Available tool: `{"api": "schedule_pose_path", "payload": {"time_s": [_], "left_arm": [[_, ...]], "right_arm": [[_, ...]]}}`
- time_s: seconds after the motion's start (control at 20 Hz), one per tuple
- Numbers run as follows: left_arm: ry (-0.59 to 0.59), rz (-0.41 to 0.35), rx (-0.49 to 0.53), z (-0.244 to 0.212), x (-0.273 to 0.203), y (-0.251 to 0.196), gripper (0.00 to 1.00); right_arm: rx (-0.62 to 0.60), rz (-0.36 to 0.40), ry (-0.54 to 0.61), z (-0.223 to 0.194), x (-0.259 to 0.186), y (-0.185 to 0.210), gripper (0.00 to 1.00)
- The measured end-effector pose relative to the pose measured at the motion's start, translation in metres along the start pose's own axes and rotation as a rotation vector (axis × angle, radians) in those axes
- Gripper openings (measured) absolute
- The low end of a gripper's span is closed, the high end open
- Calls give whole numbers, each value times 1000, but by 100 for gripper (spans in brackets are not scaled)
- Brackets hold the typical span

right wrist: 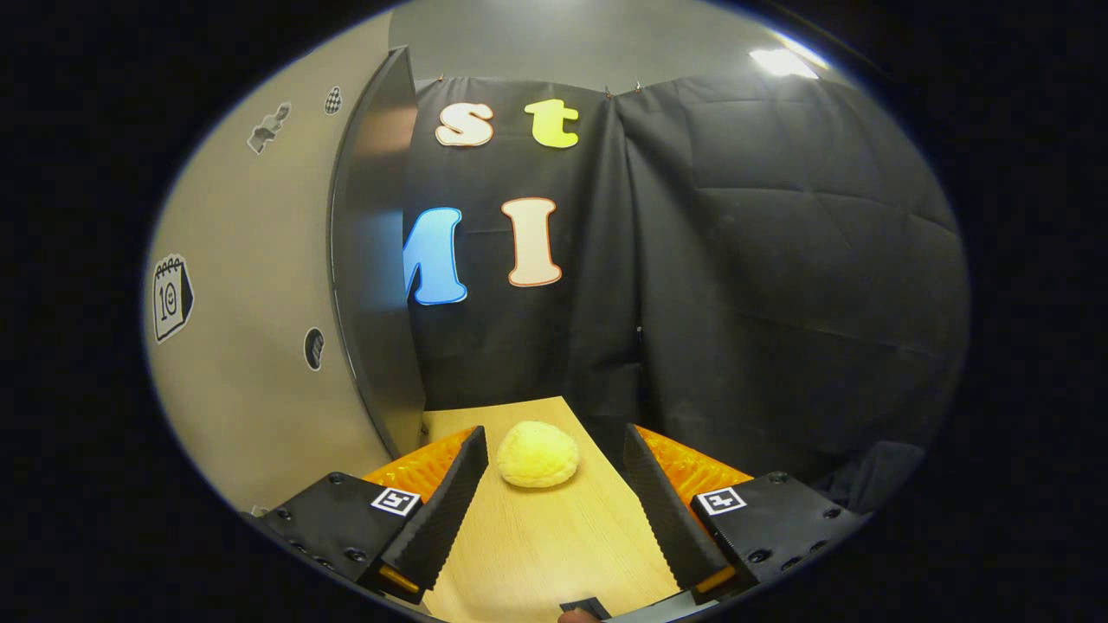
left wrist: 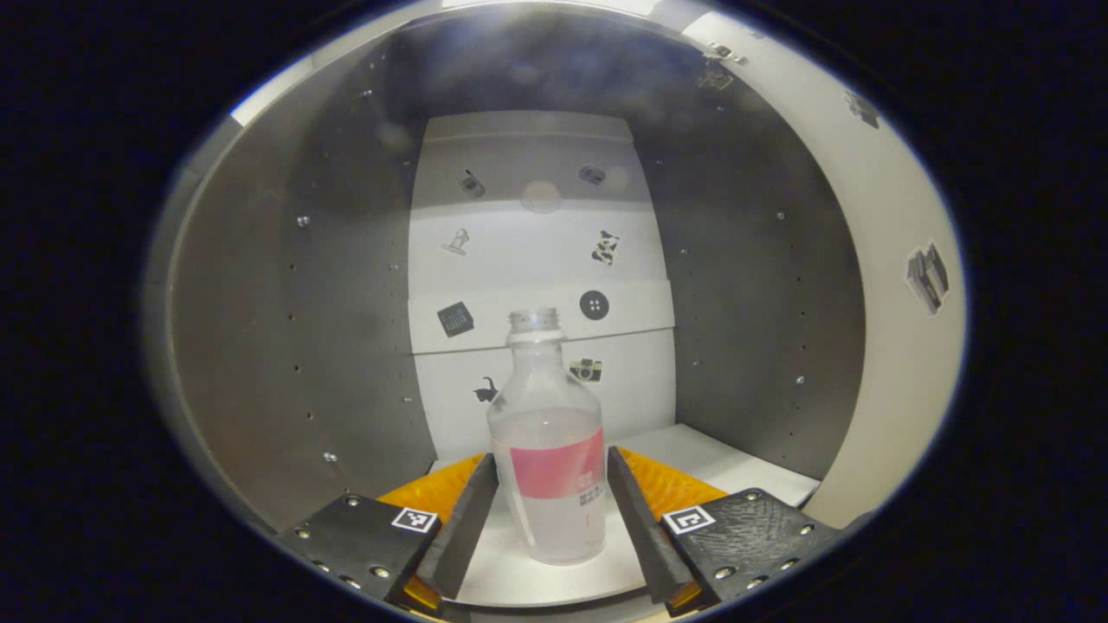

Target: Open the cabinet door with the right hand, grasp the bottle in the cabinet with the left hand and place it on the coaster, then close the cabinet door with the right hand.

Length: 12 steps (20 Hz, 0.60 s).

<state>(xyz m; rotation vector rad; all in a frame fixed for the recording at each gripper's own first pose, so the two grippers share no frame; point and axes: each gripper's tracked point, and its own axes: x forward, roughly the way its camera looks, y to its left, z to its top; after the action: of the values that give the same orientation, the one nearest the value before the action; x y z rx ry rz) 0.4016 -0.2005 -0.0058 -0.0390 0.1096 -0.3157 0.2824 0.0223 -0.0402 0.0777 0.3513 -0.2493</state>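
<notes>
Bottle (left wrist: 550, 450), clear, capless, pink-banded with unreadable print, stands upright between the left hand-held gripper (left wrist: 551, 502)'s spread fingers, ungripped. Beyond: cabinet (left wrist: 346, 329) back wall. Right hand-held gripper (right wrist: 550, 510) gapes empty over the table (right wrist: 554, 545).

Bottle (left wrist: 549, 450): upright on the cabinet floor (left wrist: 718, 463), inside the cabinet, between the left gripper (left wrist: 550, 510) fingers, with the back panel (left wrist: 541, 260) behind it and side walls to left and right. Bun-shaped object (right wrist: 537, 453): on the surface (right wrist: 537, 545), ahead of and between the right gripper (right wrist: 554, 510) fingers. Cabinet door (right wrist: 372, 260): open, to the left, beside the cabinet's outer wall (right wrist: 251, 346).
</notes>
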Motion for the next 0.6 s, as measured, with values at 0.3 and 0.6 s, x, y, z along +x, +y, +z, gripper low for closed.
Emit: {"api": "schedule_pose_path", "payload": {"time_s": [0.3, 0.6], "left_arm": [[-7, -9, -8, 2, -3, 3, 75], [-61, 59, -49, 28, -59, 21, 73]], "right_arm": [[-12, -10, 15, -7, -4, 8, 96], [-31, 67, -12, 1, -15, 9, 97]]}}
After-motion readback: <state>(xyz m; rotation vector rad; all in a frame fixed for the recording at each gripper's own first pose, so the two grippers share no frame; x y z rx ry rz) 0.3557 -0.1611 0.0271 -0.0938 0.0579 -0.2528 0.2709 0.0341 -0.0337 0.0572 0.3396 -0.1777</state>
